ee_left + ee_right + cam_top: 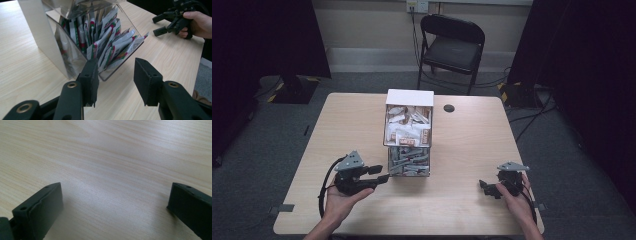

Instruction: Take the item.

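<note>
A clear acrylic dispenser with a white top [409, 97] stands mid-table. It holds white sachets in an upper tier [408, 127] and a lower bin [408, 162]. My left gripper [381, 174] is open, its tips just short of the lower bin's left front corner. In the left gripper view its jaws [115, 73] stand apart in front of the red-and-green printed sachets [112, 47], holding nothing. My right gripper [485, 188] rests open near the table's front right, far from the dispenser. Its jaws [115, 195] spread wide over bare wood [112, 157]. The right gripper [165, 23] also shows in the left gripper view.
The wooden table [472, 145] has a small black round cap [449, 108] behind and right of the dispenser. A black folding chair [452, 42] stands beyond the far edge. Dark curtains hang at both sides, with cables on the floor.
</note>
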